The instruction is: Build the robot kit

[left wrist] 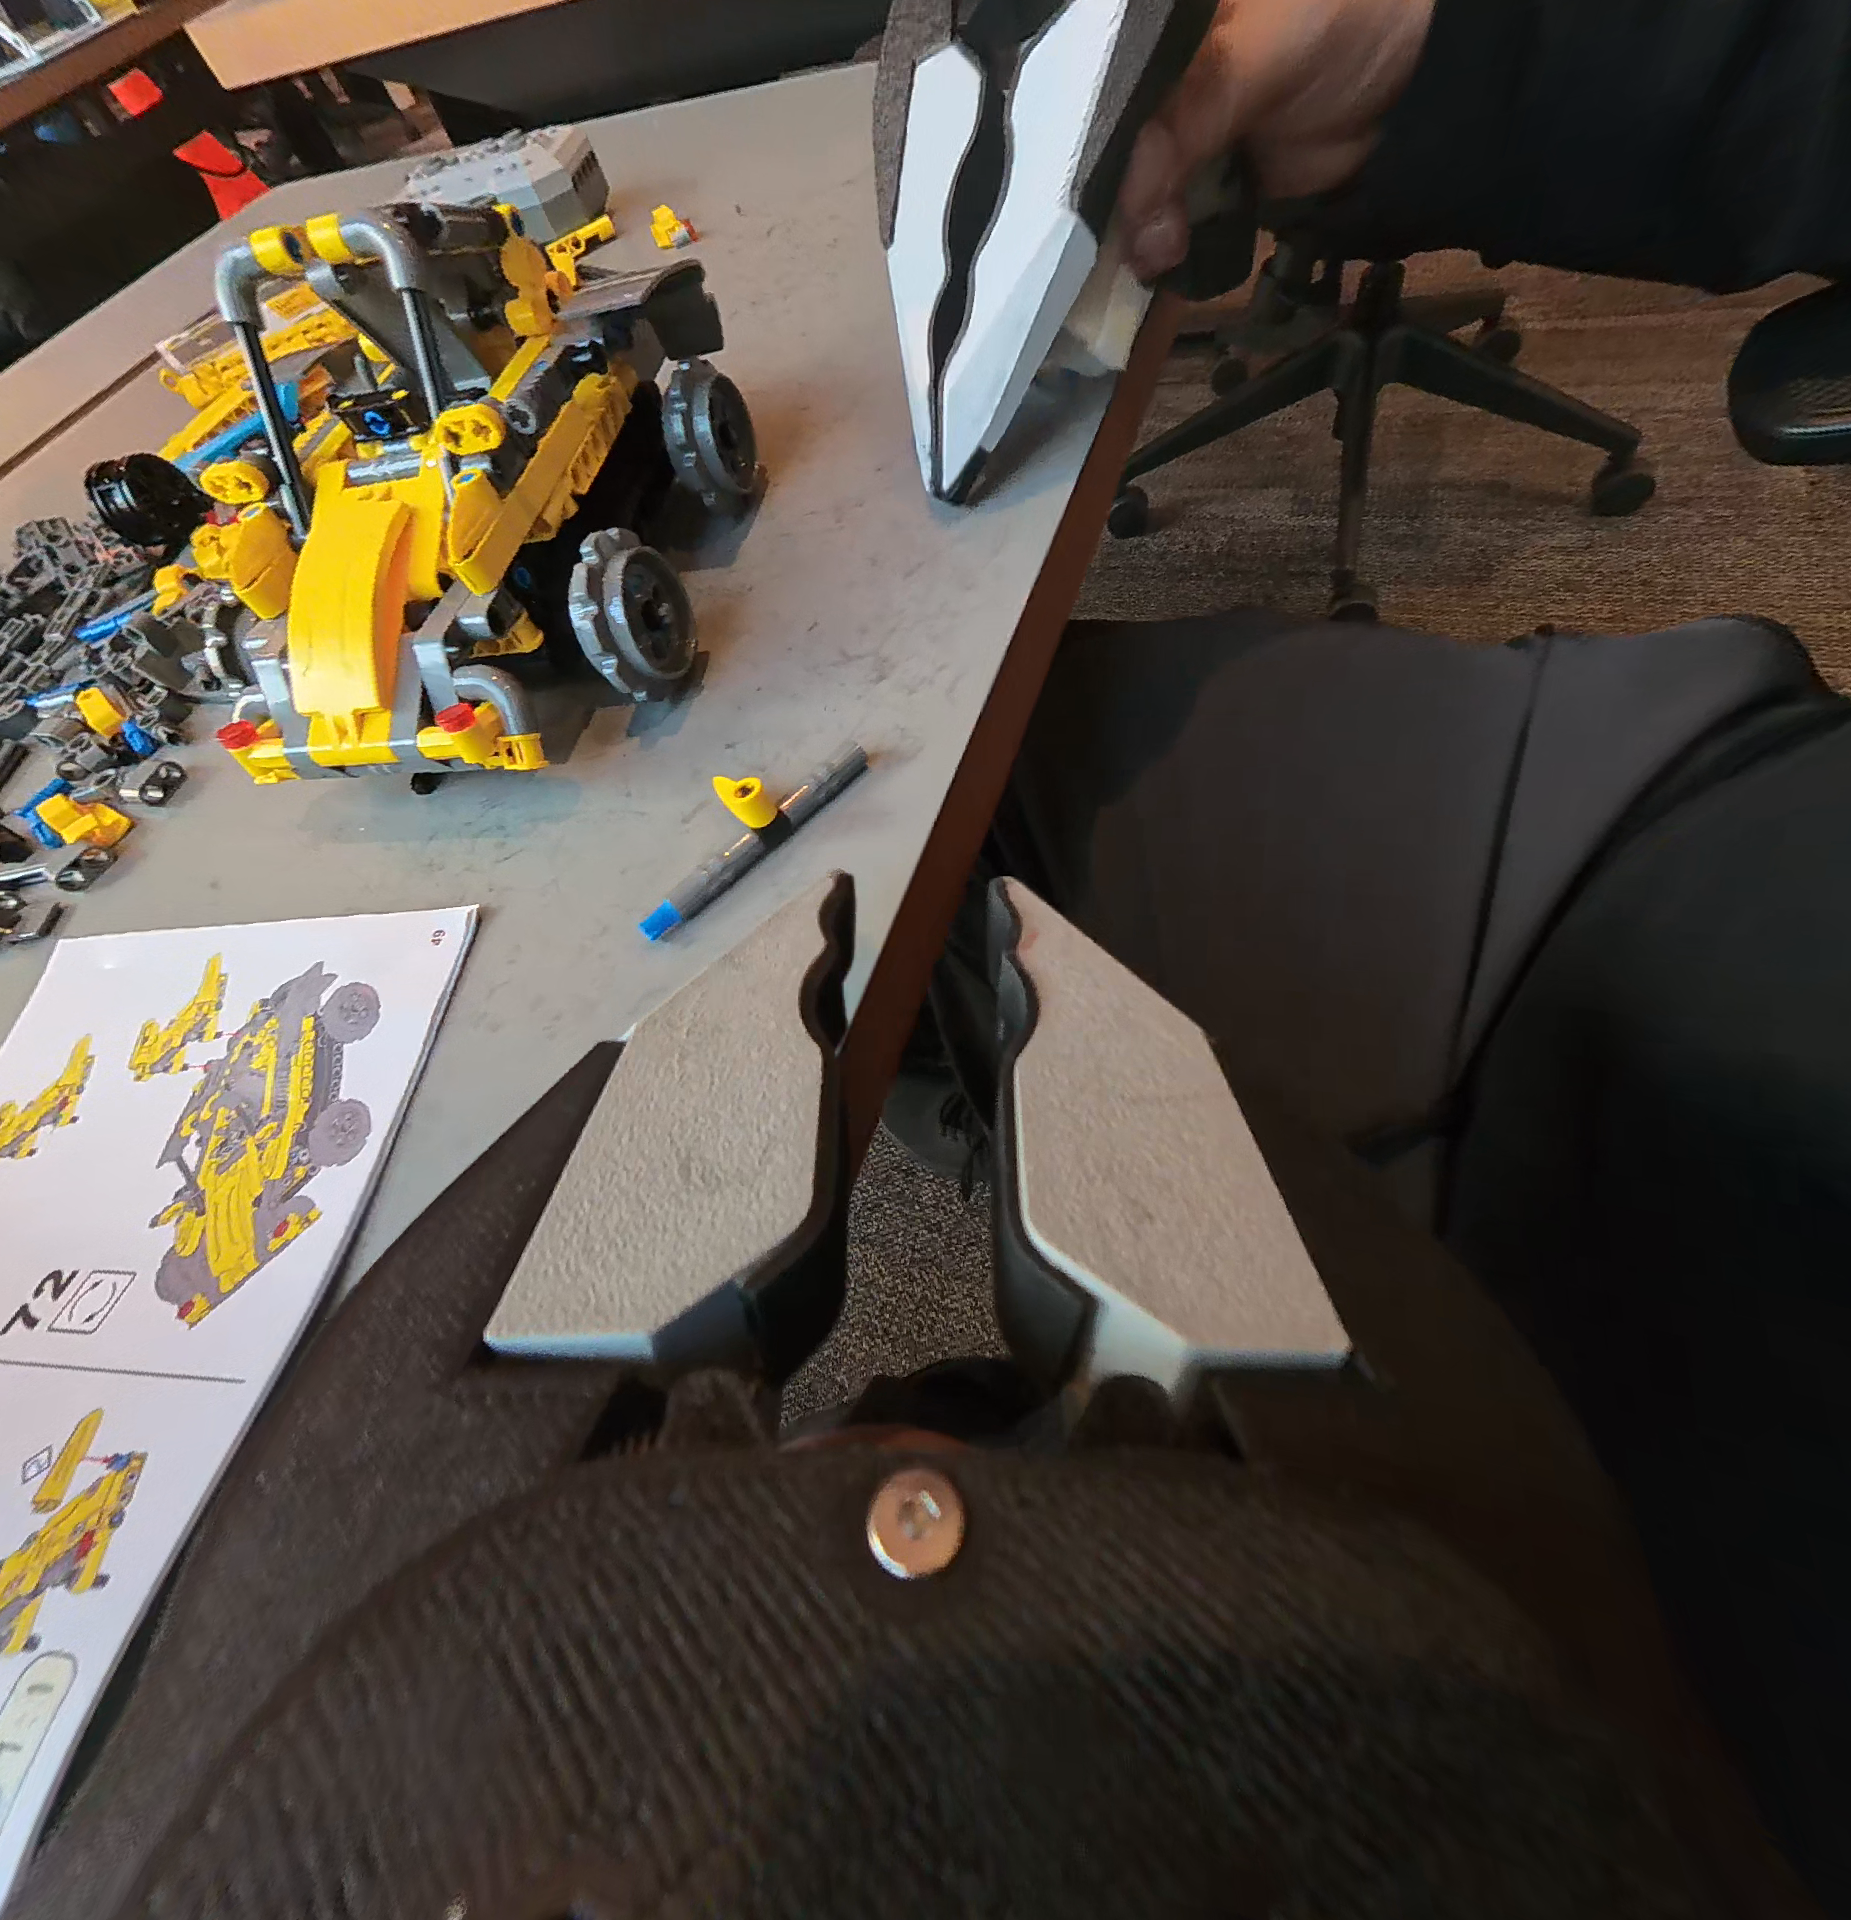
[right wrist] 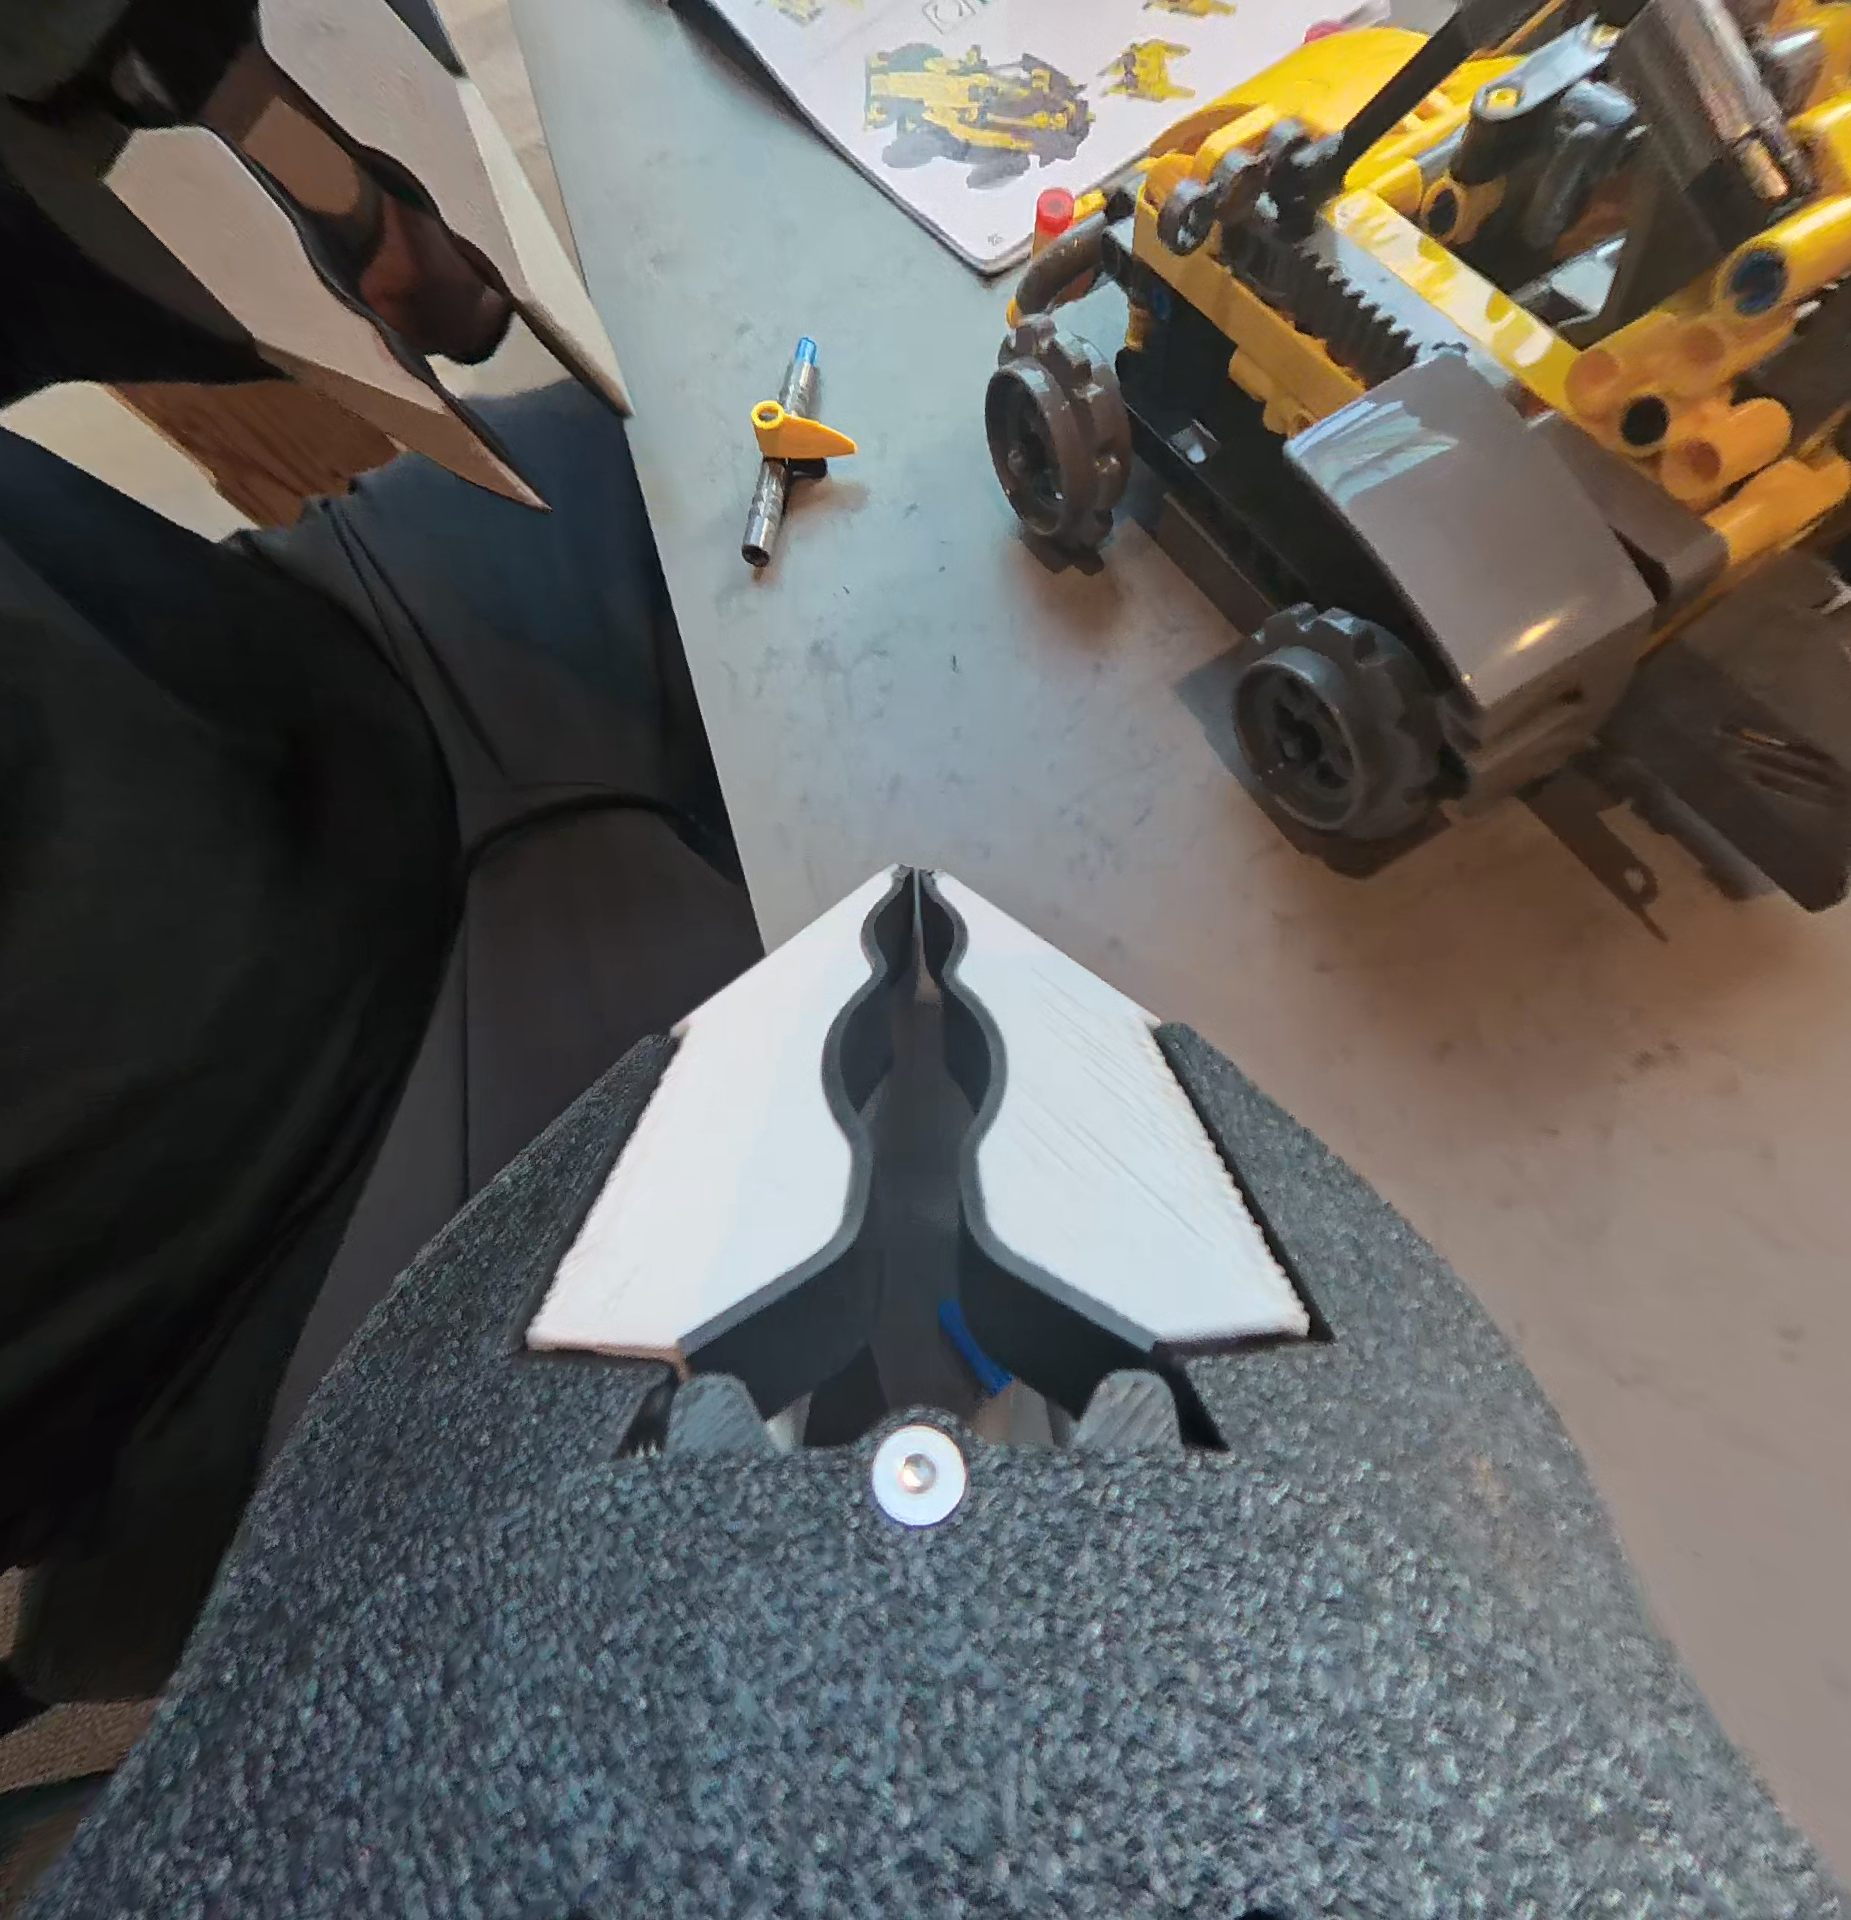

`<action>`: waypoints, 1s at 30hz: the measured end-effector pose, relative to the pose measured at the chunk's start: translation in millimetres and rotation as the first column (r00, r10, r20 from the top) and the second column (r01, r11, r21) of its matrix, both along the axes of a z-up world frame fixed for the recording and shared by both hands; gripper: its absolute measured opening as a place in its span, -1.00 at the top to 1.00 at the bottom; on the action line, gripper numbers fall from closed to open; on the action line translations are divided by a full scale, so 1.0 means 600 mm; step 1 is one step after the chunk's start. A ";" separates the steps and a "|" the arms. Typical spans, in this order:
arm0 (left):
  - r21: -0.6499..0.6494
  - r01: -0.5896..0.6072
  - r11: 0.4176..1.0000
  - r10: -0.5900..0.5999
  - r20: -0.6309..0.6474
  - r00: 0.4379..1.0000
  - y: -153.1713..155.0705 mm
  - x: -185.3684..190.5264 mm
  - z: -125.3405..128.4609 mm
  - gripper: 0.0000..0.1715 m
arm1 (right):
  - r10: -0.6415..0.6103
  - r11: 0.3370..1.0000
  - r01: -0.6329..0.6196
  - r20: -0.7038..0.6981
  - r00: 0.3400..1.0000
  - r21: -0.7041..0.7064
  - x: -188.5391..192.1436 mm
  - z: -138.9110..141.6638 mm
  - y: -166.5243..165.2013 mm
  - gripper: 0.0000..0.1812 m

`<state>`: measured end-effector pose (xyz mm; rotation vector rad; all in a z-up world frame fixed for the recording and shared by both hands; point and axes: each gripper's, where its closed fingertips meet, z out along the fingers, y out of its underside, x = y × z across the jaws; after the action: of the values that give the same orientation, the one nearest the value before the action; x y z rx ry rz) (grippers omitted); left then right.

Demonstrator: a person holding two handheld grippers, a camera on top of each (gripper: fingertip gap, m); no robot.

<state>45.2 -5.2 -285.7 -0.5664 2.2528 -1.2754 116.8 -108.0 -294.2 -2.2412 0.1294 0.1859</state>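
Observation:
A yellow and grey brick-built vehicle (left wrist: pixel 453 499) stands on the grey table (left wrist: pixel 879 623); it also shows in the right wrist view (right wrist: pixel 1472 416). A grey axle (left wrist: pixel 796 821) with a blue tip and a yellow piece (left wrist: pixel 742 800) on it lies near the table edge, also seen in the right wrist view (right wrist: pixel 781 488). My left gripper (left wrist: pixel 921 894) is open and empty, its fingers on either side of the table edge, nearest the axle. My right gripper (right wrist: pixel 916 873) is shut just above the table near the edge, with nothing seen at its tips.
An open instruction booklet (left wrist: pixel 204 1143) lies at the left. A pile of loose grey, blue and yellow parts (left wrist: pixel 59 707) sits behind it. A person's dark-clad legs (left wrist: pixel 1420 935) are beside the table edge. An office chair base (left wrist: pixel 1368 395) stands on the carpet. Across from one pair of fingers to the other is roughly 15 cm.

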 end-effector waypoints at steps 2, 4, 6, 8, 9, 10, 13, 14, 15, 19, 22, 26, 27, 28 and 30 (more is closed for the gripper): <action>-0.008 -0.013 1.000 0.013 0.003 1.000 0.006 0.004 0.003 0.75 | -0.003 0.999 0.004 -0.016 1.000 0.048 0.002 0.014 -0.002 0.98; -0.025 -0.026 0.999 0.025 -0.012 1.000 0.010 0.010 0.003 0.75 | -0.011 0.998 0.012 -0.019 1.000 0.069 0.008 0.023 -0.011 0.94; -0.038 -0.032 0.999 0.031 -0.034 0.999 0.012 0.013 0.000 0.75 | -0.032 0.998 0.032 -0.002 0.999 0.063 0.018 0.024 -0.024 0.89; -0.045 -0.030 0.999 0.028 -0.039 0.999 0.011 0.013 0.000 0.77 | -0.048 0.998 0.048 0.013 0.999 0.044 0.026 0.022 -0.034 0.86; -0.042 -0.031 0.999 0.030 -0.036 0.999 0.012 0.013 0.000 0.77 | -0.055 0.998 0.055 0.031 0.998 0.020 0.030 0.018 -0.041 0.82; -0.038 -0.033 0.999 0.032 -0.032 0.999 0.012 0.013 0.000 0.77 | -0.056 0.998 0.056 0.052 0.997 -0.002 0.034 0.014 -0.047 0.81; -0.035 -0.039 0.999 0.038 -0.027 0.999 0.013 0.014 0.001 0.76 | -0.035 0.998 0.039 0.103 0.994 -0.040 0.036 0.013 -0.070 0.77; -0.036 -0.038 0.999 0.037 -0.028 0.999 0.013 0.013 0.001 0.76 | -0.032 0.998 0.037 0.114 0.993 -0.043 0.037 0.017 -0.081 0.75; -0.037 -0.039 0.999 0.038 -0.027 0.999 0.013 0.013 0.002 0.76 | -0.021 0.999 0.026 0.114 0.993 -0.040 0.035 0.022 -0.091 0.73; -0.046 -0.035 0.998 0.033 -0.036 0.999 0.012 0.012 0.000 0.76 | -0.004 1.000 0.006 0.098 0.995 -0.021 0.029 0.035 -0.134 0.74; -0.041 -0.023 0.999 0.022 -0.041 0.999 0.006 0.008 -0.004 0.76 | 0.003 0.999 0.001 0.099 0.995 -0.033 0.027 0.028 -0.154 0.83; -0.022 -0.017 1.000 0.016 -0.026 1.000 0.003 0.006 -0.004 0.76 | 0.037 0.998 -0.033 0.090 0.995 -0.048 0.020 0.016 -0.142 0.82; -0.024 -0.017 1.000 0.016 -0.027 0.999 0.003 0.005 -0.004 0.76 | 0.050 0.997 -0.044 0.083 0.995 -0.062 0.017 0.009 -0.139 0.83; -0.026 -0.017 1.000 0.016 -0.028 0.999 0.003 0.005 -0.003 0.76 | 0.064 0.994 -0.058 0.075 0.995 -0.090 0.014 -0.001 -0.138 0.86; -0.027 -0.019 0.999 0.018 -0.029 0.999 0.004 0.005 -0.003 0.76 | 0.087 0.992 -0.080 0.064 0.994 -0.095 0.009 -0.008 -0.134 0.98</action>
<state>48.2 -2.9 -287.8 -0.6170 2.2515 -1.2983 121.9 -188.2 -298.8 -2.3444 0.0072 0.1506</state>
